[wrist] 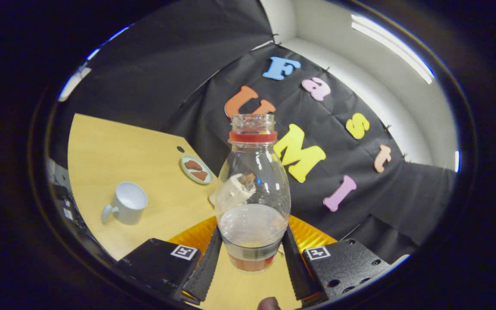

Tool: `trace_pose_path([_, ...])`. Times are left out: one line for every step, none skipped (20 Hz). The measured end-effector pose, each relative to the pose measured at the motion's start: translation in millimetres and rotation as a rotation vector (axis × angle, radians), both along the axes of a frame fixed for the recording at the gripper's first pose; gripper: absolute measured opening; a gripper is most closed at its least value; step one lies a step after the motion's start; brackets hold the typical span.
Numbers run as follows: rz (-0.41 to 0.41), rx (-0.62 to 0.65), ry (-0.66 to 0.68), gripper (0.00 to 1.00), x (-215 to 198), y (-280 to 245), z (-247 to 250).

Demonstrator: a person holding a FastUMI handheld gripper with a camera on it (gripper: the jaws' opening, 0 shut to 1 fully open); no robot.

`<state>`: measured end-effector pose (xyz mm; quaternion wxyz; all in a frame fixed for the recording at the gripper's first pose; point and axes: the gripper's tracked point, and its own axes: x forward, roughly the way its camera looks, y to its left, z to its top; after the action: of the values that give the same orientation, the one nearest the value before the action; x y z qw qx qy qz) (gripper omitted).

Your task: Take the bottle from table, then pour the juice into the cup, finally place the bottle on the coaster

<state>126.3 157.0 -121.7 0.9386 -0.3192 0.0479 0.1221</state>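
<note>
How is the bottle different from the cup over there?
The bottle is clear with a narrow neck and a red ring, while the cup is opaque, pale and wide-mouthed with a handle. The bottle is clamped between the tool fingers; the cup stands free on the table, off to one side. Both are open on top and upright.

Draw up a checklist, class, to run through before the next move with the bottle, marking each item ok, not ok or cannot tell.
1. Fingers pressed on both sides of the bottle: ok.
2. Cap off, mouth open: ok.
3. Bottle upright in the grip: ok.
4. Liquid left in the bottle: ok, a little at the bottom.
5. Cup upright on the table, apart from the fingers: ok.
6. Cup already filled: cannot tell.
</note>
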Motion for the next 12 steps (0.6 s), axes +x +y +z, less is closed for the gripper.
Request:
trace_pose_path([-0.012, 0.071, 0.019, 0.77, 1, -6, 3])
trace_pose_path([-0.025, 0.136, 0.048, 0.77, 2, -13, 3])
trace_pose_path([-0.038, 0.190, 0.091, 0.77, 6, -20, -2])
trace_pose_path([-0.046, 0.261, 0.123, 0.77, 8, -25, -4])
trace_pose_path([-0.047, 0.323, 0.161, 0.76, 12, -28, -4])
trace_pose_path([-0.049, 0.388, 0.190, 0.76, 19, -30, -5])
trace_pose_path([-0.051, 0.452, 0.207, 0.76, 27, -33, -4])
trace_pose_path([-0.056, 0.514, 0.222, 0.76, 35, -36, -3])
trace_pose_path([-0.064, 0.550, 0.228, 0.76, 43, -37, -8])
trace_pose_path([-0.071, 0.579, 0.239, 0.76, 55, -37, -14])
trace_pose_path([-0.080, 0.605, 0.263, 0.76, 70, -34, -25])
trace_pose_path([-0.088, 0.622, 0.275, 0.76, 81, -32, -34])
